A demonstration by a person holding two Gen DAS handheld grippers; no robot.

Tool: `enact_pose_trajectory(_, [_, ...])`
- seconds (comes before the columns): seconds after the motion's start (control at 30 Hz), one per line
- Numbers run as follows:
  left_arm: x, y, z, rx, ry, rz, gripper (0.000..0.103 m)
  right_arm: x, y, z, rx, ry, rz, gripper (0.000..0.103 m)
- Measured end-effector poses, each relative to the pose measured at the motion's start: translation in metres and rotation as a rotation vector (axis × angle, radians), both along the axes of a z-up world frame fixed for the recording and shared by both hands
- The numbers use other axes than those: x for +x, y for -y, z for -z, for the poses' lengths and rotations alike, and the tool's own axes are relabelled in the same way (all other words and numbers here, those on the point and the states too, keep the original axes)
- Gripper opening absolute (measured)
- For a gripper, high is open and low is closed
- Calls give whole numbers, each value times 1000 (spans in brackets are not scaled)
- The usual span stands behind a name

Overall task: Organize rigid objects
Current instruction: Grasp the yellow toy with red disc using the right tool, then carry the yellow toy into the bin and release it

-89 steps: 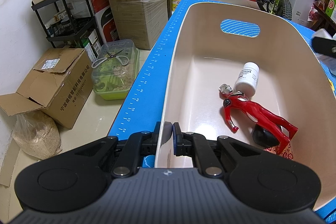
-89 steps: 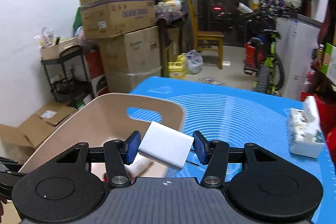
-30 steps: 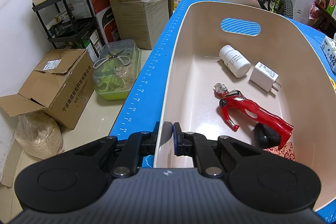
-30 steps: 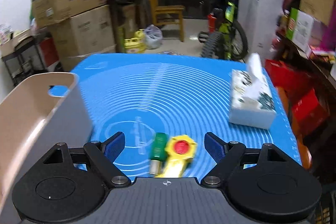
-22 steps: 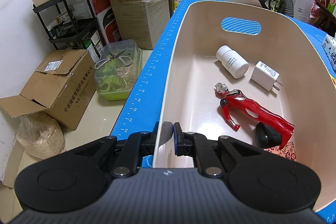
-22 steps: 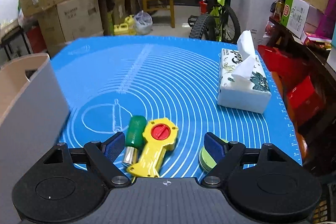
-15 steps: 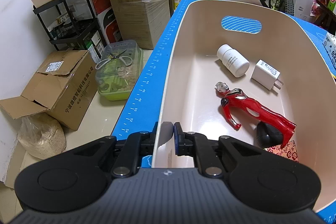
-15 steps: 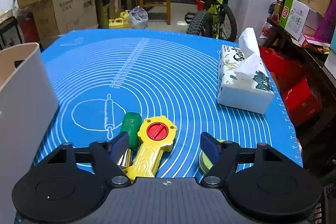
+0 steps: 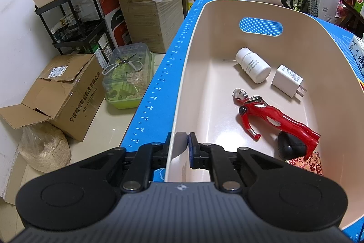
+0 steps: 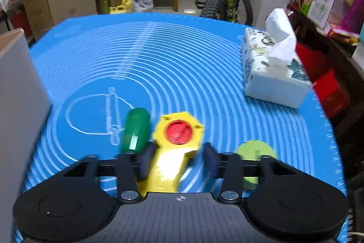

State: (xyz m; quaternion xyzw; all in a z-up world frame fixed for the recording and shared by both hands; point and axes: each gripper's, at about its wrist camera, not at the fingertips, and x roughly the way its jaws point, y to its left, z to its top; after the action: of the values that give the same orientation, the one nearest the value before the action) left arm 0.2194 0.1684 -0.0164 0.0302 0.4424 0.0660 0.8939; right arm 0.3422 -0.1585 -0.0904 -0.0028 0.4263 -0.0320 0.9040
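Note:
My left gripper point(image 9: 180, 140) is shut on the near rim of the beige bin point(image 9: 227, 22). Inside the bin lie a white bottle point(image 9: 252, 65), a white charger point(image 9: 286, 80), a red figure point(image 9: 268, 113), a black object point(image 9: 290, 146) and a red patterned pouch point(image 9: 307, 163). In the right wrist view my right gripper point(image 10: 177, 158) is low over the blue mat point(image 10: 159, 60), its jaws closing around the handle of a yellow toy with a red button point(image 10: 175, 140). A gap still shows at the right pad. A green-handled tool point(image 10: 135, 129) lies just left of the toy.
A green round lid point(image 10: 254, 150) sits right of the right gripper. A tissue box point(image 10: 270, 74) stands at the mat's right edge. The bin's grey outer wall point(image 10: 16, 83) rises at the left. Cardboard boxes, a shelf and a bicycle surround the table.
My right gripper let the white charger go into the bin, swung to the mat, came down over the yellow toy and narrowed its jaws. The left gripper kept its hold on the bin.

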Motion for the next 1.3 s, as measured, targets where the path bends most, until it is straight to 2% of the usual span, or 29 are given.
enact_pose_trajectory(0.27, [0, 2, 0, -3, 0, 0, 14, -9, 10, -14, -16, 48, 24, 46])
enact_pose_trajectory(0.53, [1, 1, 0, -3, -1, 0, 14, -28, 13, -53, 18, 163, 33, 46])
enact_pose_trajectory(0.77, [1, 1, 0, -3, -1, 0, 14, -50, 0, -95, 78, 284, -3, 46])
enact_pose_trajectory(1.0, [1, 2, 0, -3, -1, 1, 14, -67, -42, -128, 141, 372, -117, 46])
enact_pose_trajectory(1.3, [0, 2, -1, -7, 0, 2, 13, -75, -117, -132, 188, 358, -299, 46])
